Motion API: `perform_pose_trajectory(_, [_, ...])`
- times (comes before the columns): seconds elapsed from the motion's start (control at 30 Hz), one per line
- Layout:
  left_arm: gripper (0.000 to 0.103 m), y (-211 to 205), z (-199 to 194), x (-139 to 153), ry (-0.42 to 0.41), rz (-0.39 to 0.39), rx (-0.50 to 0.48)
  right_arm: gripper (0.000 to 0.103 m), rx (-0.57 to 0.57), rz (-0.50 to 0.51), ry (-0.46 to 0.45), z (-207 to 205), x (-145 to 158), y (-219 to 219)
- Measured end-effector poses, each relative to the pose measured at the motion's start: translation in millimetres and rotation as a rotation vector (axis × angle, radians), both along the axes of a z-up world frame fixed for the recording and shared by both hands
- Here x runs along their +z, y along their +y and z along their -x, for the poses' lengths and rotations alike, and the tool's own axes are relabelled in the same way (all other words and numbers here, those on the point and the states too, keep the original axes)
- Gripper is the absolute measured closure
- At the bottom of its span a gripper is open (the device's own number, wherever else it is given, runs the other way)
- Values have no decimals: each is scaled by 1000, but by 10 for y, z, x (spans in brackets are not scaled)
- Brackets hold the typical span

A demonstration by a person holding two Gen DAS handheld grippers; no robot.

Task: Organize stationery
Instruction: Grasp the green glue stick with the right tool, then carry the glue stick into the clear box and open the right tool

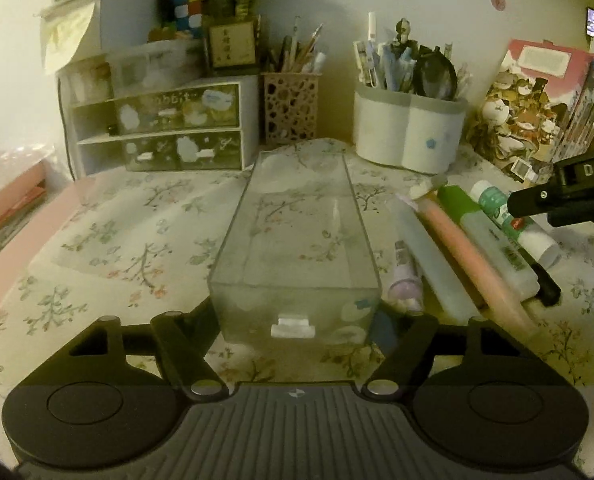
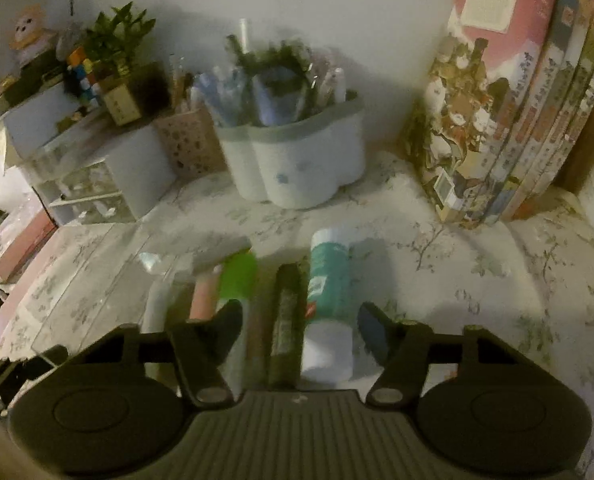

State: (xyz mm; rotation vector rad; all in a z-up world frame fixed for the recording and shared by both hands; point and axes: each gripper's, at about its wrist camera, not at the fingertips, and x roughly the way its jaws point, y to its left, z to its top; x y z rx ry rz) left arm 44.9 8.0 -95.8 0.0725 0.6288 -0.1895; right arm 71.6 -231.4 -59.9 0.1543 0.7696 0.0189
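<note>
- Clear plastic drawer [image 1: 297, 248]: it lies empty on the floral counter [image 1: 117, 240], front panel toward the left tongs [image 1: 297, 316], which are clamped on its near end, one finger against each side wall.
- Loose stationery: a row lies just beside the drawer on its right, comprising a pink stick [image 1: 469, 256], a green-capped tube [image 1: 485, 236], a black pen [image 2: 283, 320] and a teal-labelled glue stick [image 2: 329, 304].
- Right tongs [image 2: 301, 330]: partly open, they straddle the glue stick and black pen; the pads do not appear to press on either.
- Step in hand, as judged: steadying the drawer while the first item is picked.
- Next move calls for closing squarely on one item, then lifting it clear of its neighbours into the drawer.
</note>
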Motion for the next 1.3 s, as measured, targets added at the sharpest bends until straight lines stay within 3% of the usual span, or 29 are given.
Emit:
perform_pose_trajectory(0.17, [31,-19,-8,-23,-14,-6,8,69,1,-36,93,-284,-150,-146])
perform_pose_trajectory(0.4, [31,-26,-16,-21,-16,-8,15,77,37,-63,101,-398,-166,-132])
perform_pose_trajectory(0.57, [31,-36,-13,-22,-16,-12,12,76,108,-44,136,-546,-145,-129])
perform_pose_trajectory(0.67, [31,-36,-13,-27,-17,-9,11,57,150,-23,159,-665,-155,-142])
perform_pose_trajectory(0.73, [31,-38,-10,-28,-18,-10,11,56,196,-84,178,-735,-209,-175])
perform_pose_trajectory(0.8, [31,-36,-11,-30,-18,-10,13,61,216,-60,157,-720,-235,-128])
perform_pose_trajectory(0.87, [31,-38,-10,-30,-18,-11,18,67,187,-42,169,-699,-218,-76])
perform_pose_trajectory(0.9, [31,-41,-7,-31,-18,-13,22,78,163,-49,170,-679,-203,-71])
perform_pose_trajectory(0.97, [31,-39,-2,-29,-18,-14,27,77,125,-90,154,-589,-148,-98])
perform_pose_trajectory(1.1, [31,-49,11,-27,-17,-18,36,77,81,-72,143,-494,-183,-53])
perform_pose_trajectory(1.3, [31,-60,47,-32,-22,-20,53,77,-9,-187,102,-385,-22,-120])
